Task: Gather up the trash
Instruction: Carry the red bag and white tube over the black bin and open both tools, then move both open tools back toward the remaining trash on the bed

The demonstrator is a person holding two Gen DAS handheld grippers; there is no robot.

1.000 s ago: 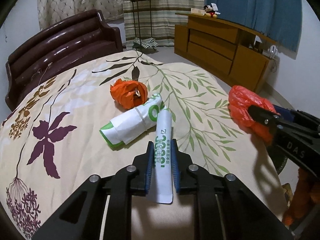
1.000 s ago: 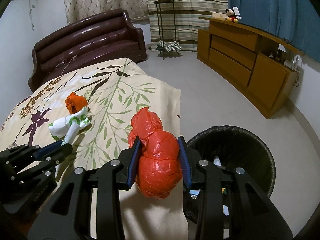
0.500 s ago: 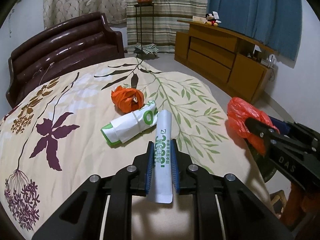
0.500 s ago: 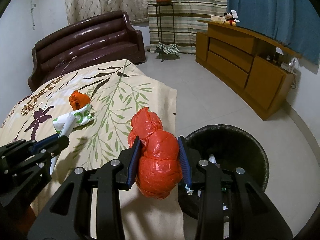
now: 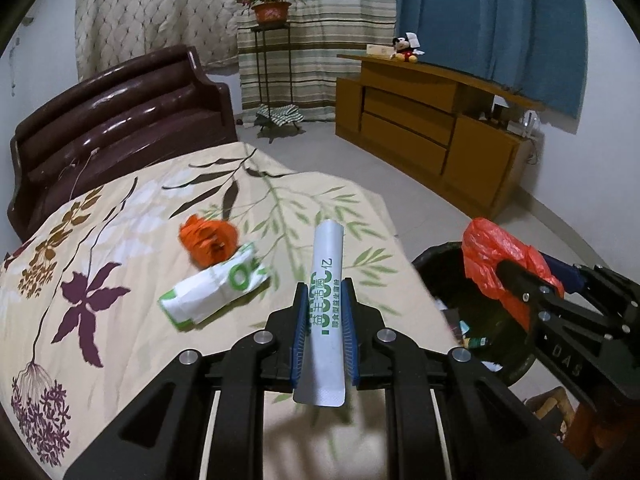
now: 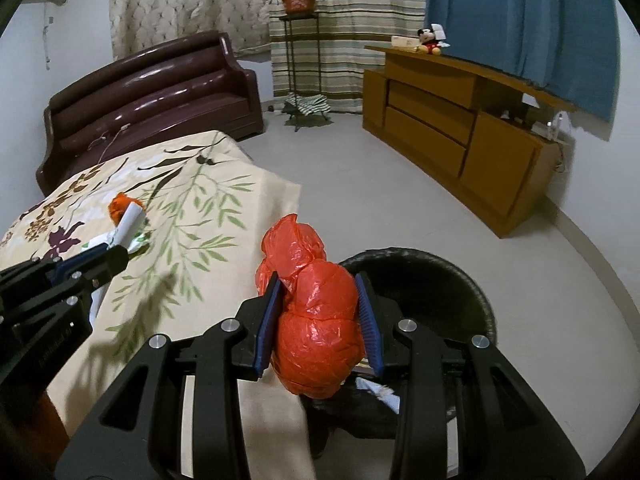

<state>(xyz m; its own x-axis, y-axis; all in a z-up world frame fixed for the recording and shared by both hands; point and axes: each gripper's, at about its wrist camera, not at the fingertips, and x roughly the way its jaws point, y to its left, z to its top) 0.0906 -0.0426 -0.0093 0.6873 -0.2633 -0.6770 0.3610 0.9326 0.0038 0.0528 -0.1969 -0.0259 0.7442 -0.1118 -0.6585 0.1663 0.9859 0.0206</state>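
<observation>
My left gripper [image 5: 323,312] is shut on a white tube-shaped wrapper with green print [image 5: 326,300], held above the bed's floral cover. It also shows in the right wrist view [image 6: 130,220]. My right gripper [image 6: 319,320] is shut on a crumpled red plastic bag [image 6: 316,320], held at the near rim of the black trash bin [image 6: 436,280]. The bag [image 5: 496,260] and bin [image 5: 476,320] show at the right of the left wrist view. An orange crumpled wrapper [image 5: 208,238] and a white-green crumpled packet [image 5: 216,284] lie on the bed.
The bed [image 5: 120,240] with a dark brown headboard [image 5: 120,120] fills the left. A wooden dresser [image 6: 460,132] stands along the right wall. A plant stand [image 6: 298,60] is at the back. Grey floor [image 6: 360,184] lies between bed and dresser. The bin holds some trash.
Both grippers have moved right, toward the bin, with their loads. The wrapper has lifted clear of the packet on the bed. The red bag now sits at the bin's rim.
</observation>
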